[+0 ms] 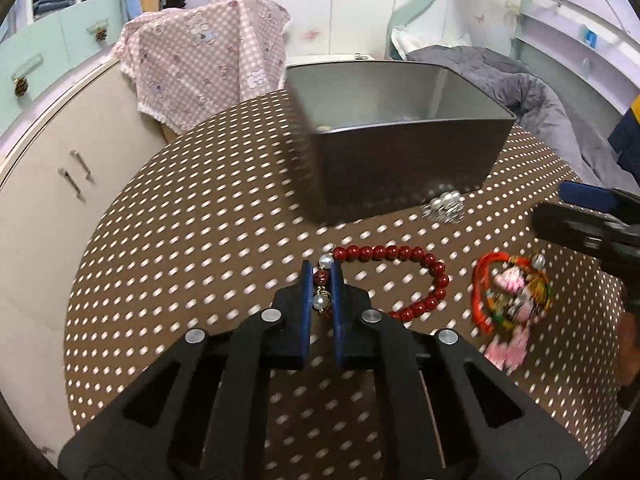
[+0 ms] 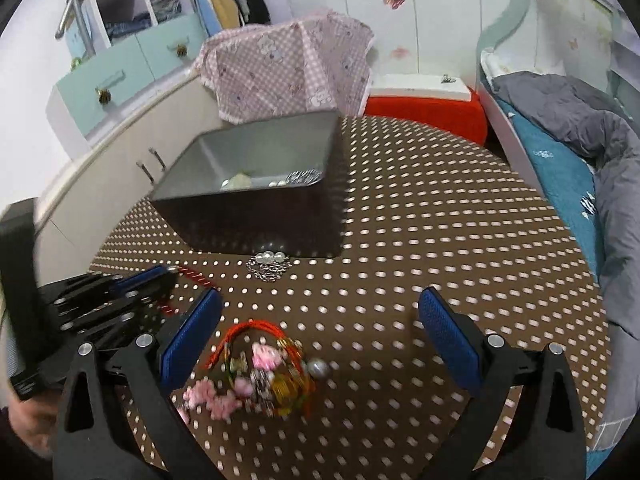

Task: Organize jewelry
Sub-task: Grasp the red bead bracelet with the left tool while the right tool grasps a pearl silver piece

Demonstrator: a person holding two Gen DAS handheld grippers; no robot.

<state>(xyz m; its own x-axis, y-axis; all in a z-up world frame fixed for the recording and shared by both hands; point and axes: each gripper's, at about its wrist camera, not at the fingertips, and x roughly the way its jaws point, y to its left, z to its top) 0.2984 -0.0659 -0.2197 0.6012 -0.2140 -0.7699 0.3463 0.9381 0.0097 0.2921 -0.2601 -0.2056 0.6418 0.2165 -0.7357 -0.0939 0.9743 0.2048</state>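
While left tongs [image 1: 322, 280] pinch red bracelet [image 1: 400, 254]; right tongs [image 2: 320, 320] wide | tin [image 1: 400, 160] seemingly near

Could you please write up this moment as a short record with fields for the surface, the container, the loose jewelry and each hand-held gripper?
surface: round table under a brown dotted cloth
container: open dark box, a few pieces already inside
loose jewelry: red bead bracelet; pearl and chain piece against the box front; red cord bracelet with pink tassels
left hand-held gripper: shut on the red bead bracelet at its pearl end
right hand-held gripper: open, above the red cord bracelet
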